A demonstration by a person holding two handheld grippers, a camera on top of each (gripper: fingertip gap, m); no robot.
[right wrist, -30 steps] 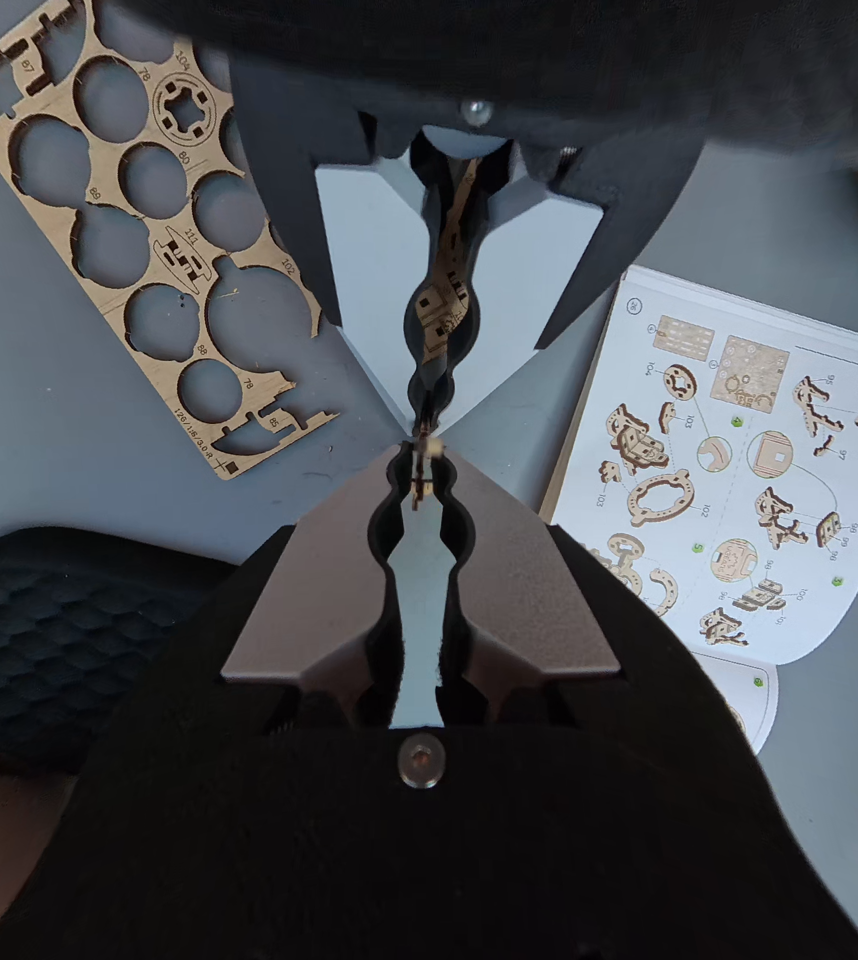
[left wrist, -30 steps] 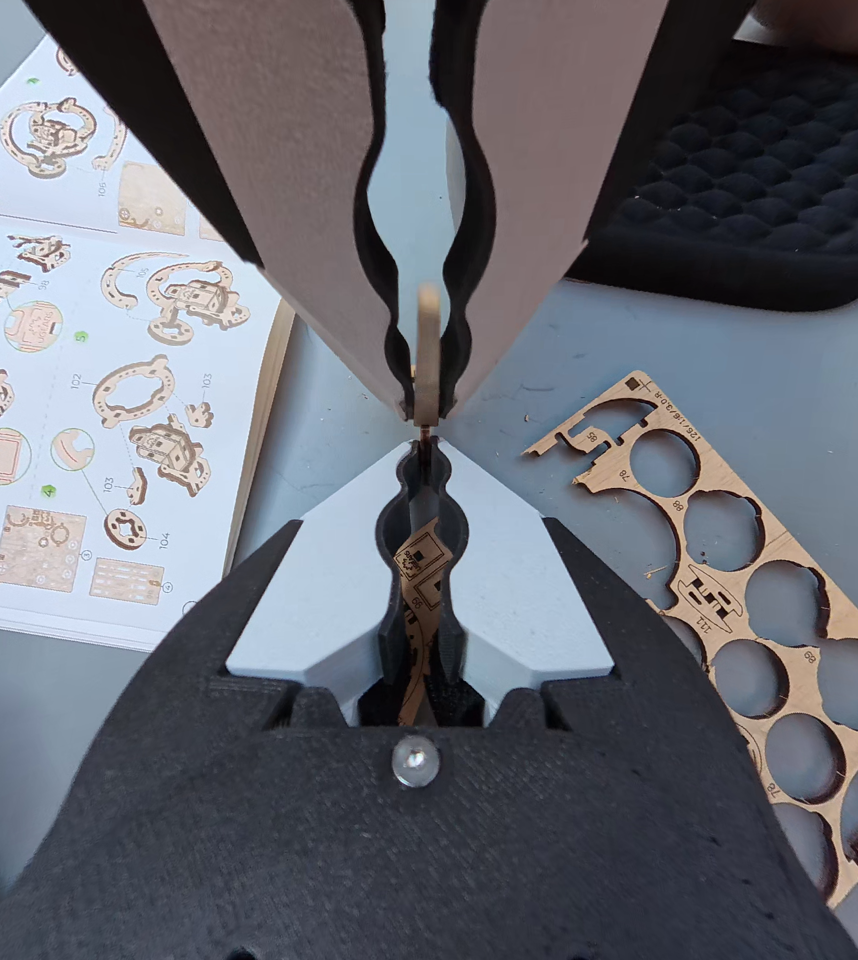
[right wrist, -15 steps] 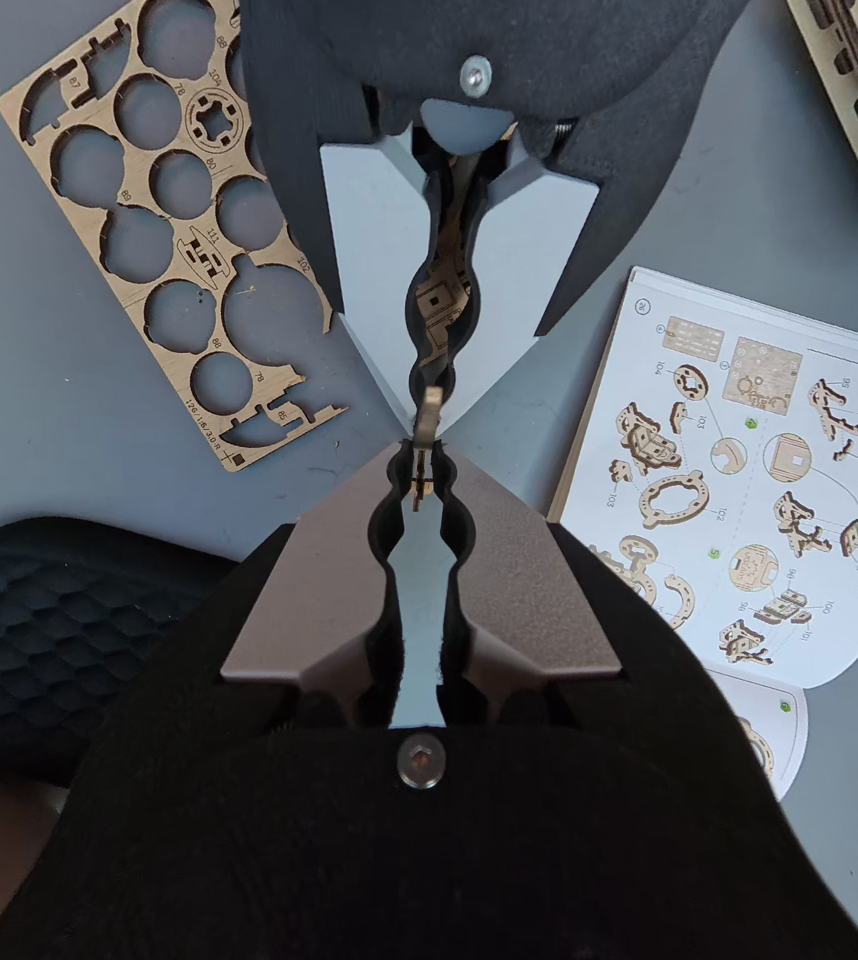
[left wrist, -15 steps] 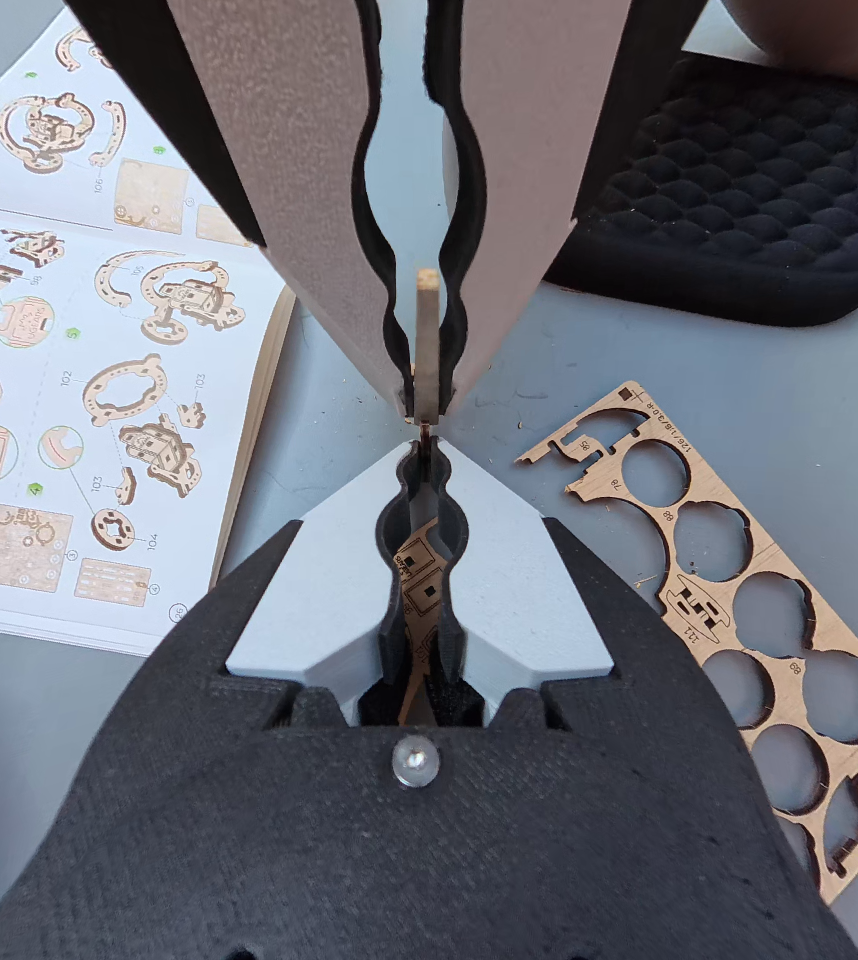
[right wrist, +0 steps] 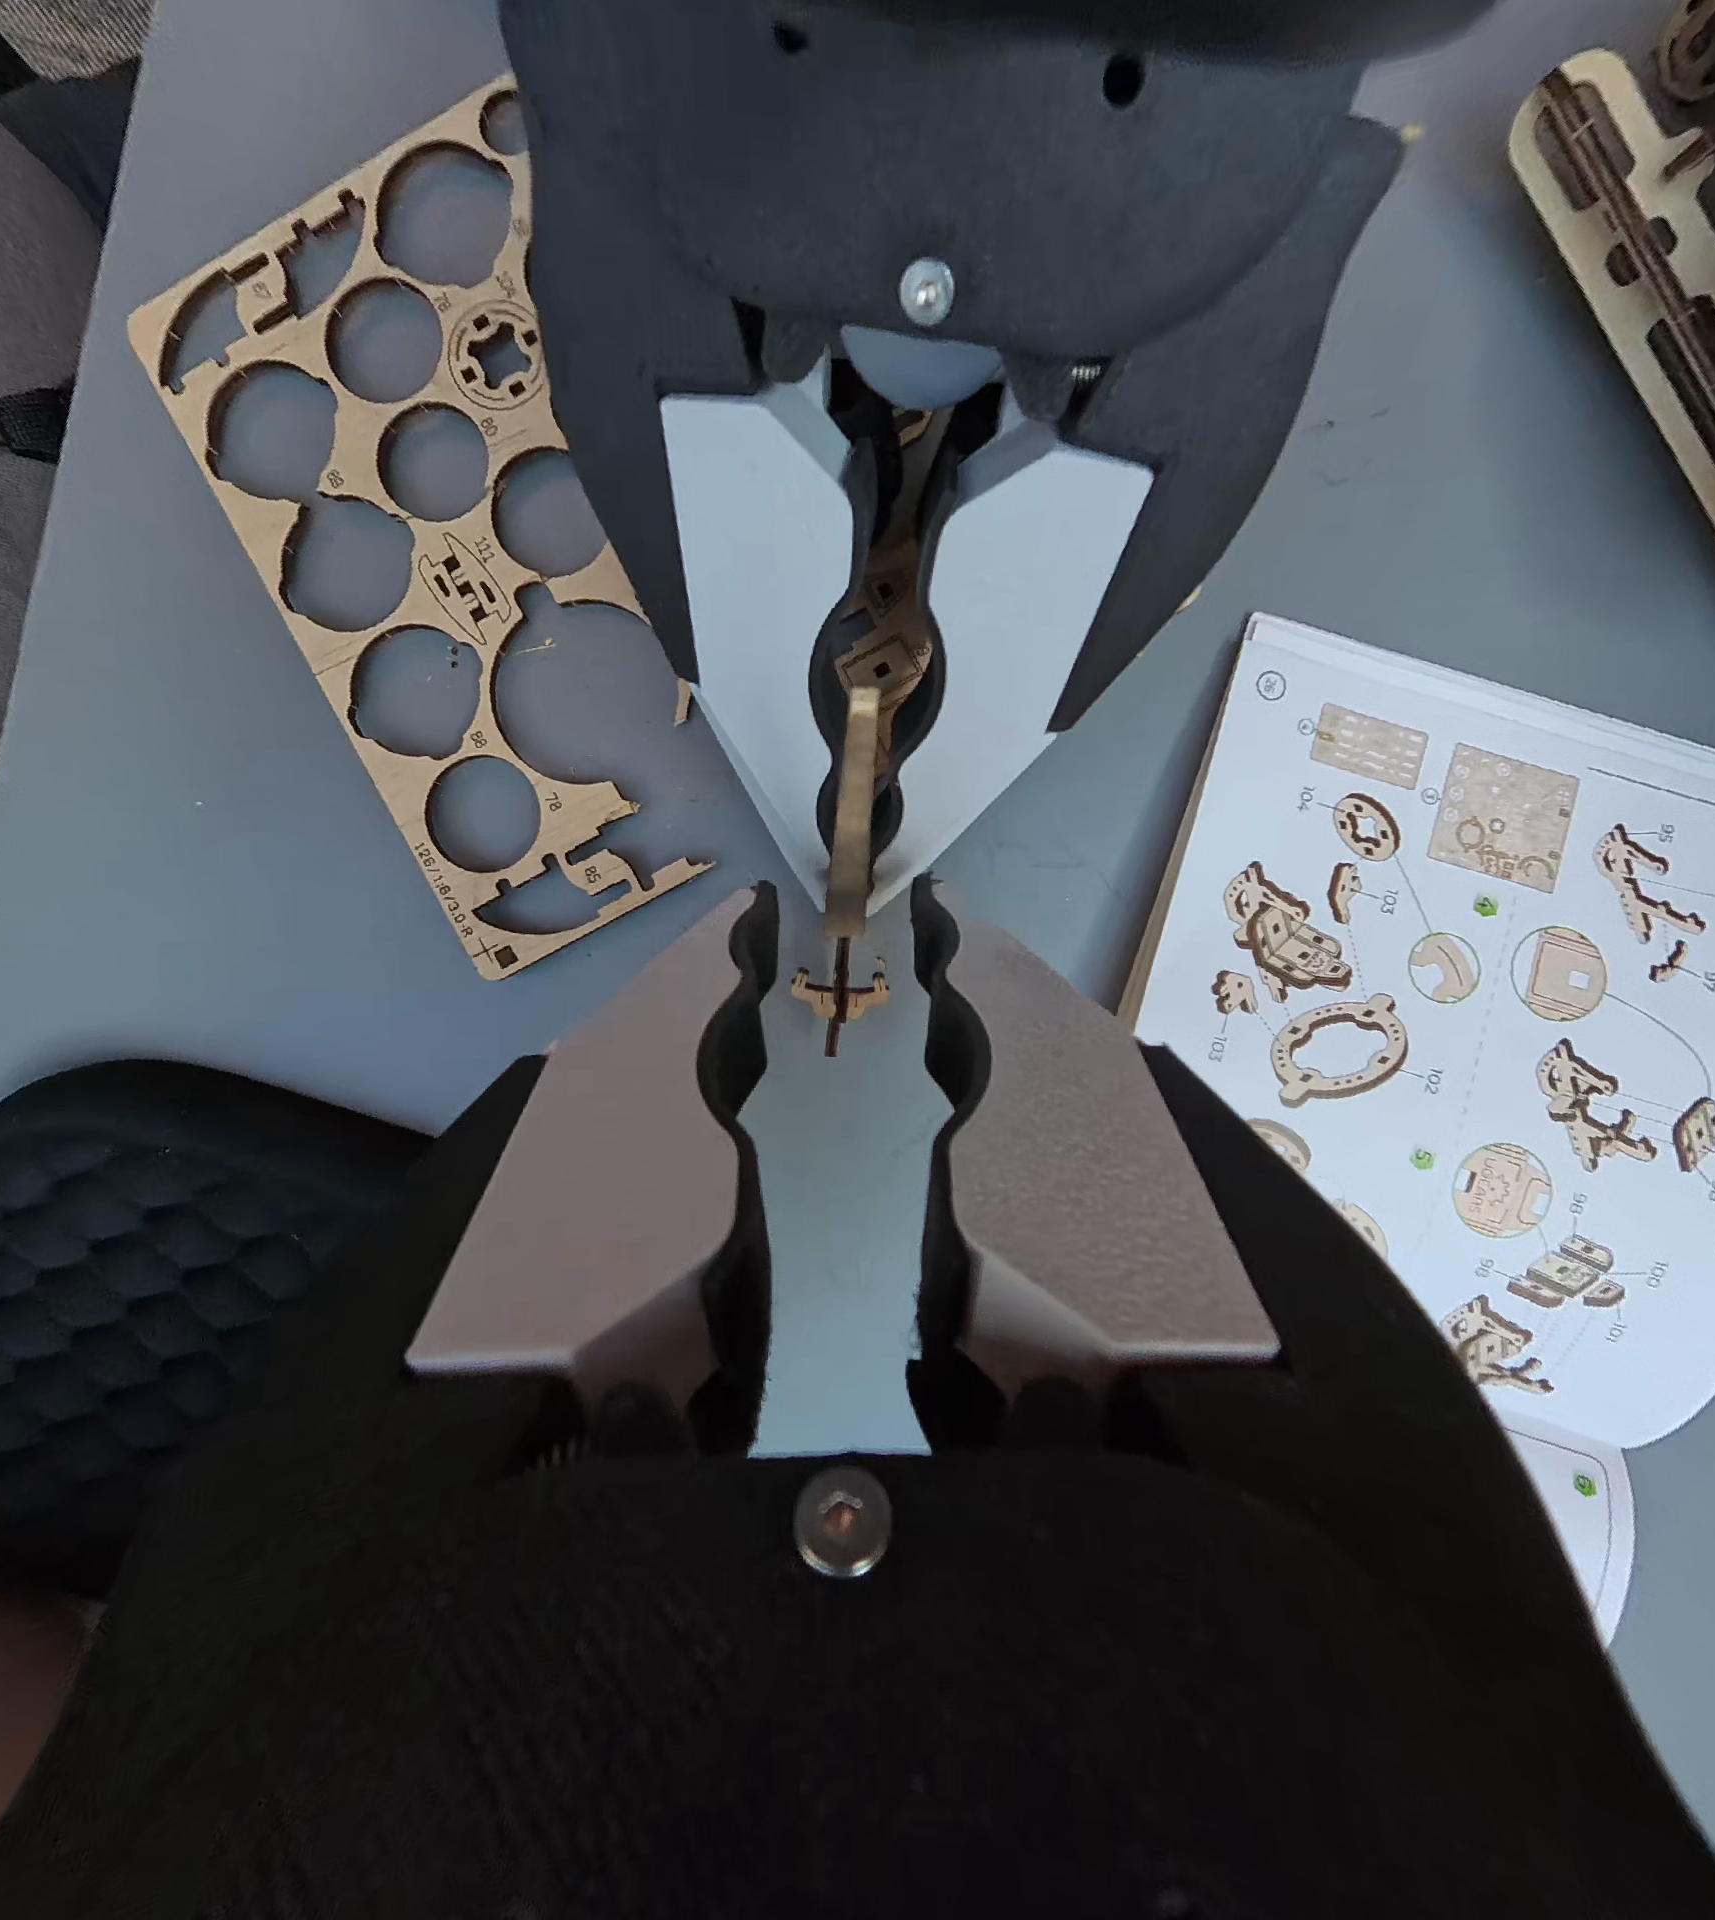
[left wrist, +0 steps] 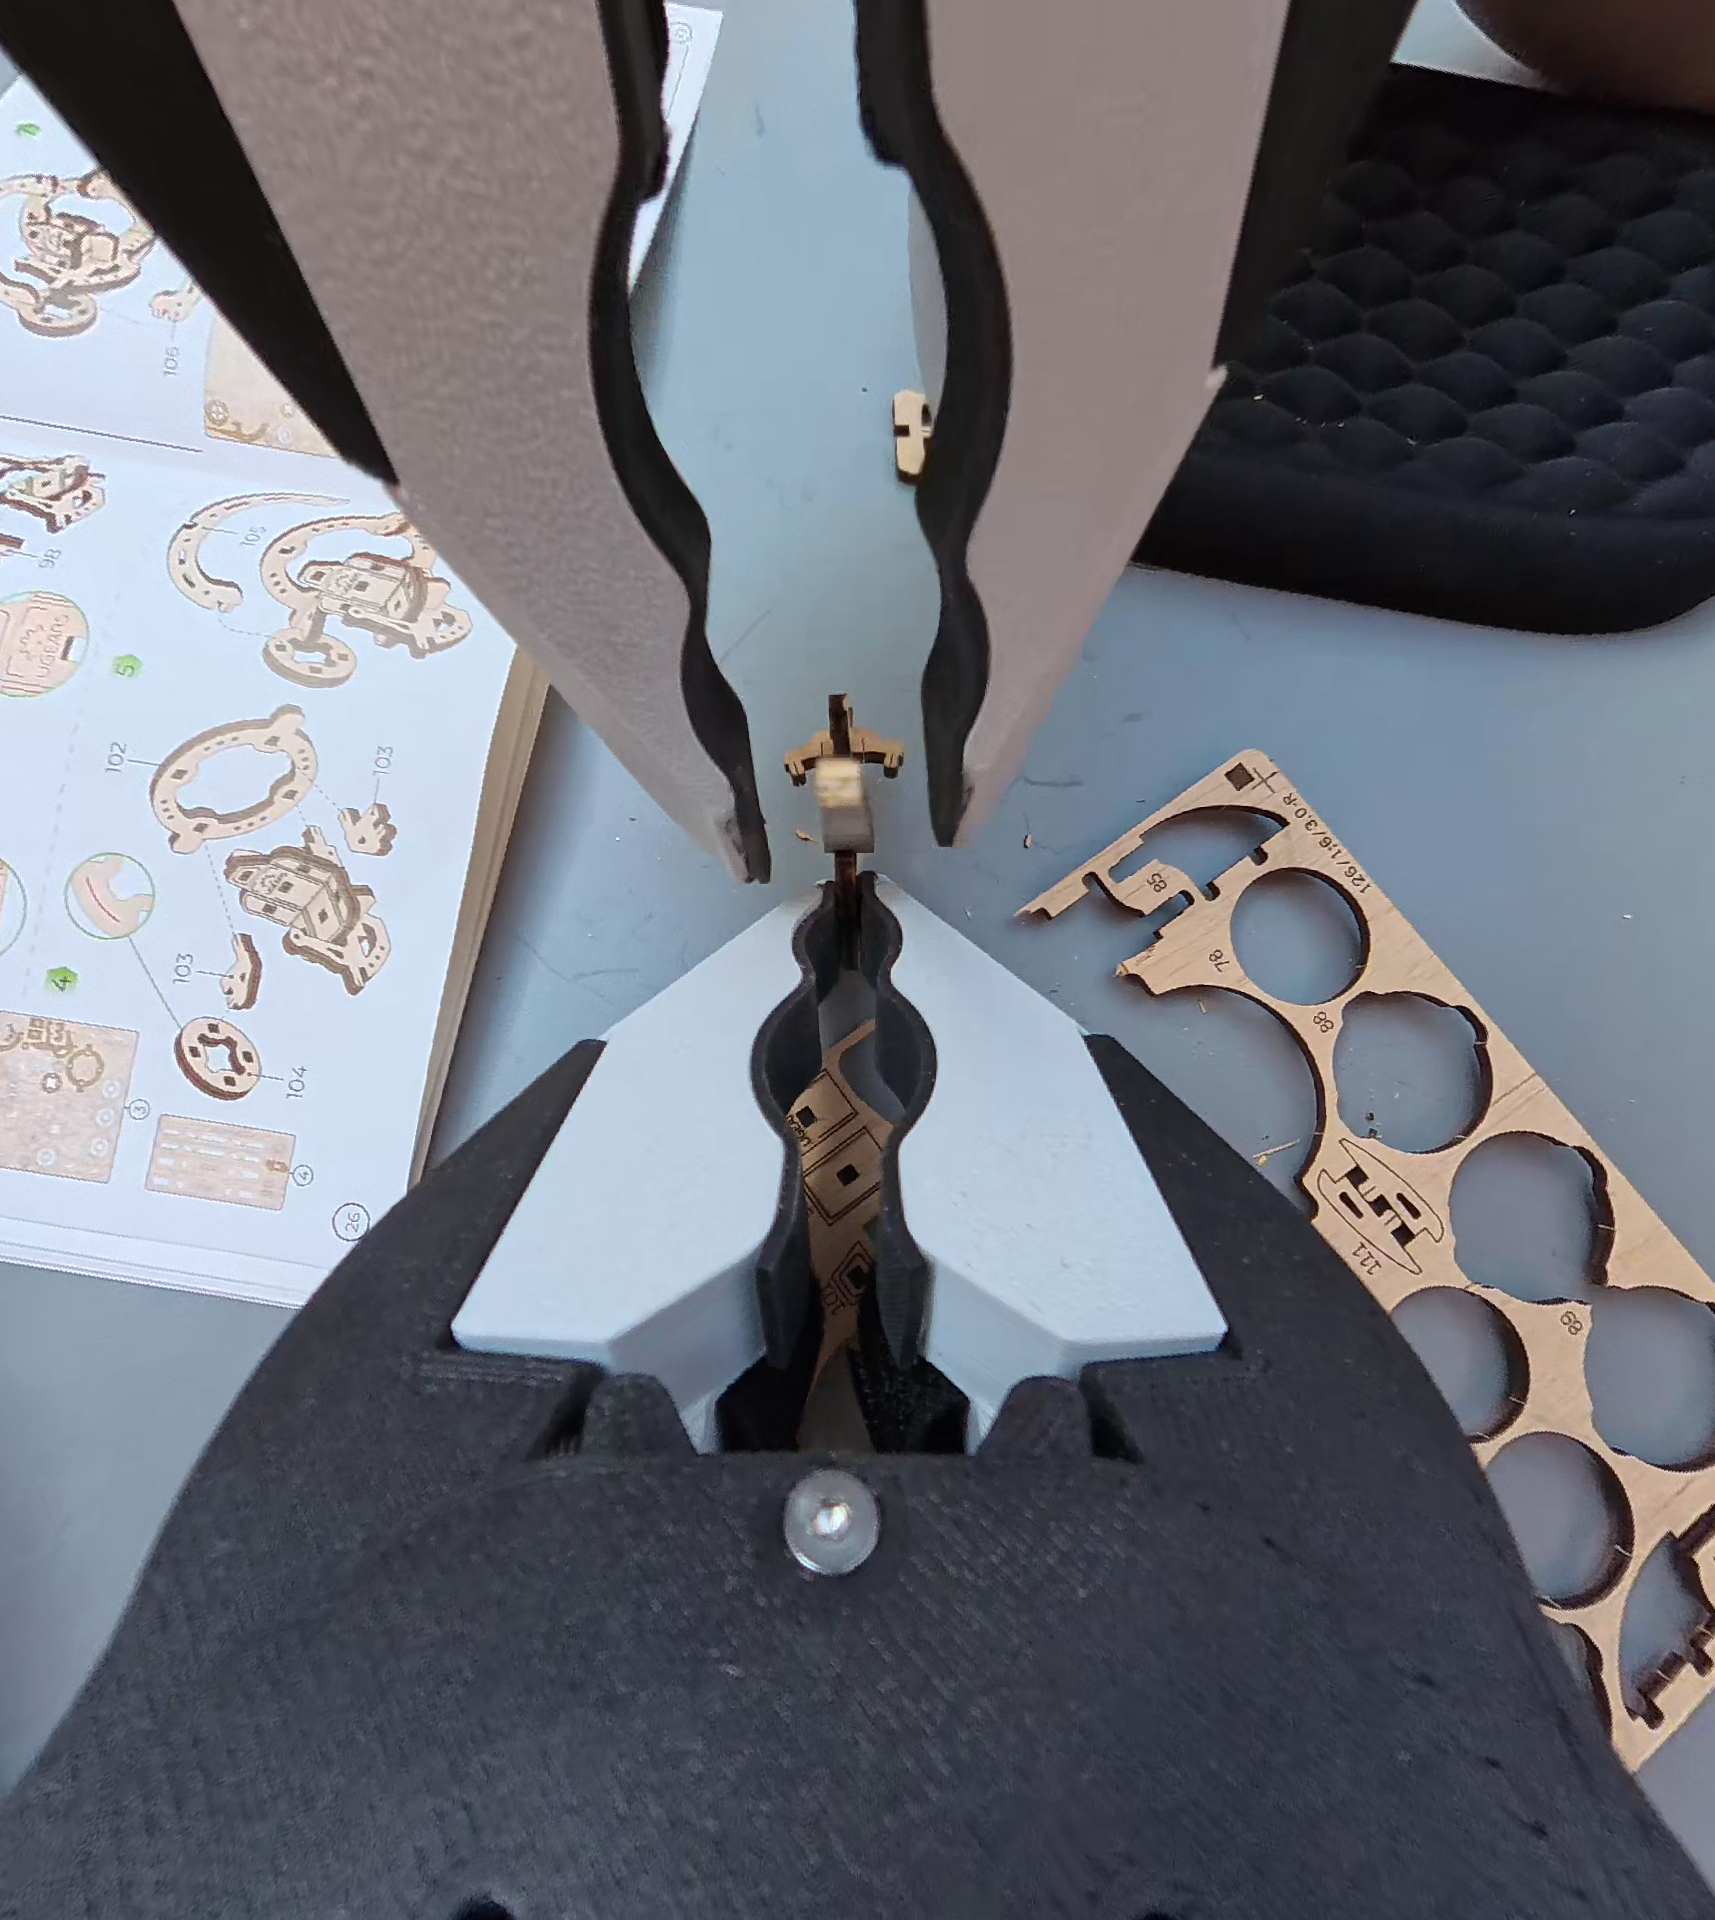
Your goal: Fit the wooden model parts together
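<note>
Grey table (left wrist: 1352, 748); booklet (left wrist: 157, 831) left, cut-out wooden sheet (left wrist: 1455, 1143) right. Left claw (left wrist: 840, 883) pinched a wooden part (left wrist: 837, 800) at its tips.

Right wrist view: right claw (right wrist: 842, 899) spread wide, touching nothing; wooden part (right wrist: 848, 821) between its fingers.

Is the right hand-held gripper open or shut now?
Open. The right hand-held gripper has a clear gap between its fingers, and neither touches the small wooden part between them.

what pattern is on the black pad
A raised honeycomb quilt on the black pad, clearest in the left wrist view.
</note>
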